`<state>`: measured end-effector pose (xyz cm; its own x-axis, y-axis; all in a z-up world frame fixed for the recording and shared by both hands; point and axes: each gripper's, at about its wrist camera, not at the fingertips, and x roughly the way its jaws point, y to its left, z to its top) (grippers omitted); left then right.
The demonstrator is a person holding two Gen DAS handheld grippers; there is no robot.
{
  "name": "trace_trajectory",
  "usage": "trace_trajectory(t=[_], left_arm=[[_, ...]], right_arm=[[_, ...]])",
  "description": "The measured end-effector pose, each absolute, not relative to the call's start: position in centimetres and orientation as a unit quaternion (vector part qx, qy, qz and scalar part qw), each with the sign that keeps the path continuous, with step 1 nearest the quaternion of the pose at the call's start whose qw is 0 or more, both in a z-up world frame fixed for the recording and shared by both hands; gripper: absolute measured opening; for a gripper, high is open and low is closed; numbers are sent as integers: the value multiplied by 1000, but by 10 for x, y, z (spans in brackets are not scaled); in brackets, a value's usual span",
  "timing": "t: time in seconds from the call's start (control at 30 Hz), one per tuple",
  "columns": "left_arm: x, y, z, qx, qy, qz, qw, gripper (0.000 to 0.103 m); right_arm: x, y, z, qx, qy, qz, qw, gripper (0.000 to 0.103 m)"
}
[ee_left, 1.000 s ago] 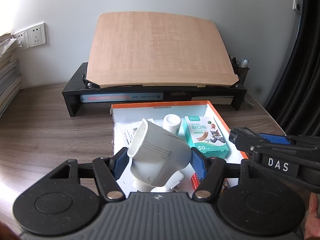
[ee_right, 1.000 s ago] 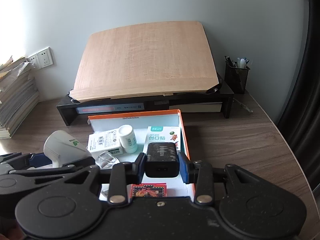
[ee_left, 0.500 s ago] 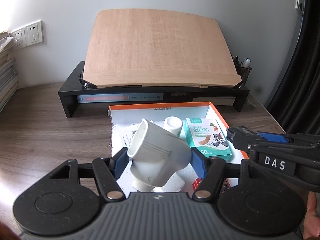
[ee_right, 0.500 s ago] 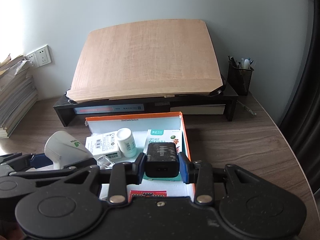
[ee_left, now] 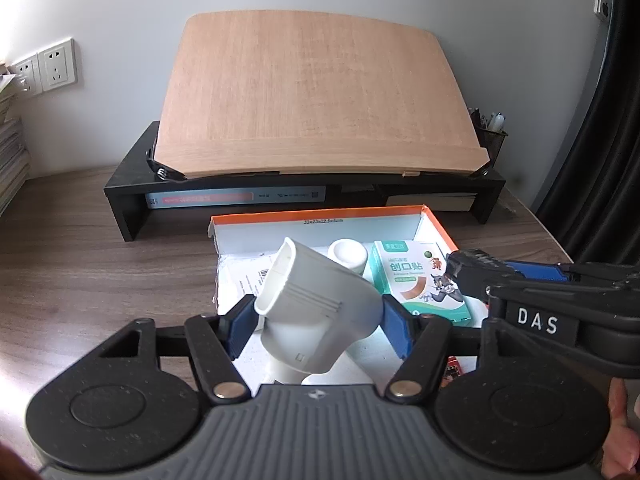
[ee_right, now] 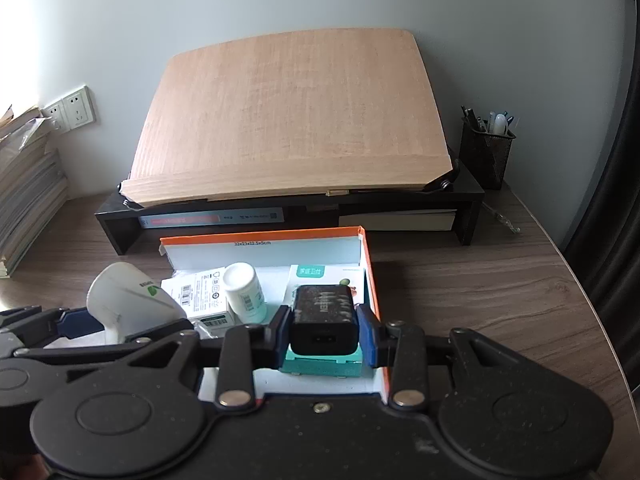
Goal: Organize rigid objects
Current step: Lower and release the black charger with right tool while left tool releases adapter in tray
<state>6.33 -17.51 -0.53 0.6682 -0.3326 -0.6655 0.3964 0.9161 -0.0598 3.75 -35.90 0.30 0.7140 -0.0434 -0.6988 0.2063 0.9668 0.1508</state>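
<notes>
My left gripper (ee_left: 318, 326) is shut on a white plastic pipe elbow (ee_left: 316, 312), tilted, over the near left part of the orange-rimmed white box (ee_left: 320, 214). My right gripper (ee_right: 323, 330) is shut on a black power adapter (ee_right: 323, 322), held above a teal bandage box (ee_right: 320, 366) at the orange box's (ee_right: 370, 280) right side. In the right wrist view the pipe elbow (ee_right: 124, 304) and the left gripper's arm show at the left. Inside the box lie the teal bandage box (ee_left: 416, 280), a white pill bottle (ee_right: 243, 292) and a white carton (ee_right: 196, 292).
A black monitor riser (ee_right: 288, 208) carries a tilted wooden board (ee_right: 288, 120) behind the box, with books under it. A mesh pen holder (ee_right: 486, 152) stands at the back right. Stacked papers (ee_right: 24, 192) and wall sockets (ee_right: 76, 110) are at the left. Dark curtain at right.
Both grippers have moved a little forward toward the box, keeping hold of the pipe elbow and the adapter. The adapter now hangs lower over the teal bandage box.
</notes>
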Motion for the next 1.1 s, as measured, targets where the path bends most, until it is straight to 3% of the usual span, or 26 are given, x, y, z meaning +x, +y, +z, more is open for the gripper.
trace_trajectory(t=[1.1], left_arm=[[81, -178, -12, 60, 361, -216, 905, 67]], right_arm=[[72, -353, -3, 106, 382, -60, 916, 43]])
